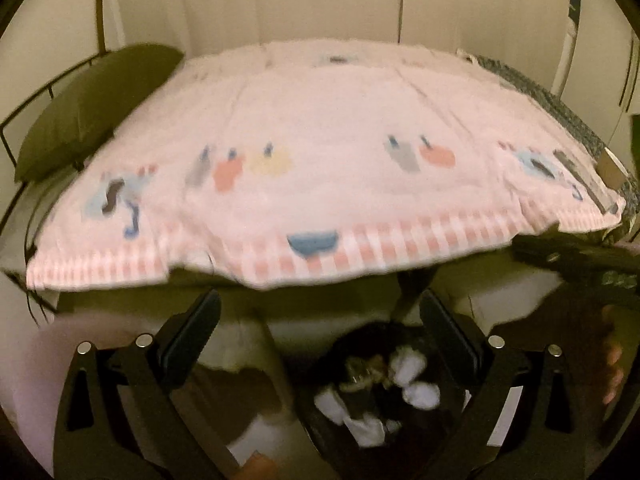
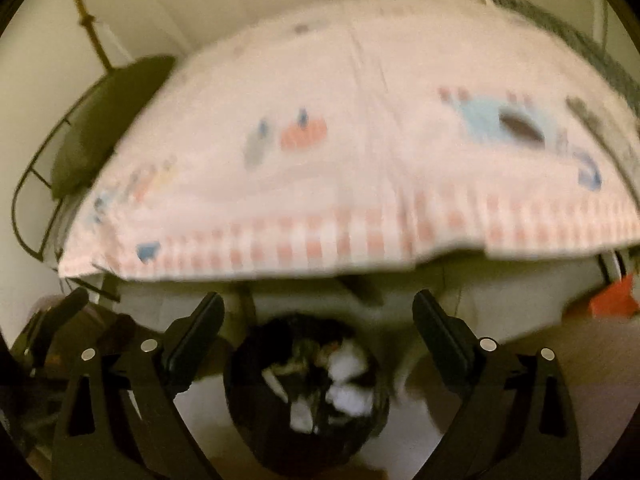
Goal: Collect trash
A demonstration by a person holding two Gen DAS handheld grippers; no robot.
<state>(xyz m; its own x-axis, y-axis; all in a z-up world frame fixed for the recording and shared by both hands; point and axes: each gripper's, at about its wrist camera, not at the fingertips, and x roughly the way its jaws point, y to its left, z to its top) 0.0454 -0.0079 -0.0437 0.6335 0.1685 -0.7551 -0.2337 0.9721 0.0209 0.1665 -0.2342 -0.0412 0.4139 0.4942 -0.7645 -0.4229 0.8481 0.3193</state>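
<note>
A black trash bin [image 1: 316, 412] stands on the floor in front of the bed, holding crumpled white paper [image 1: 416, 376] and darker scraps. In the right wrist view the same bin [image 2: 240, 400] lies between the fingers, below them, with white paper [image 2: 348, 396] inside. My left gripper [image 1: 320, 312] is open above the bin with nothing between its fingers. My right gripper [image 2: 318, 310] is also open and empty. On the bed's right edge lie a dark flat strip [image 1: 588, 184] and a small brown box [image 1: 610, 168]. Both views are blurred.
A pink patterned blanket [image 1: 320, 140] covers the bed. An olive pillow [image 1: 88, 112] leans on the metal headboard [image 1: 24, 120] at left. The other gripper and a hand [image 1: 612, 368] show at right. Something orange-red [image 2: 614, 298] sits on the floor at right.
</note>
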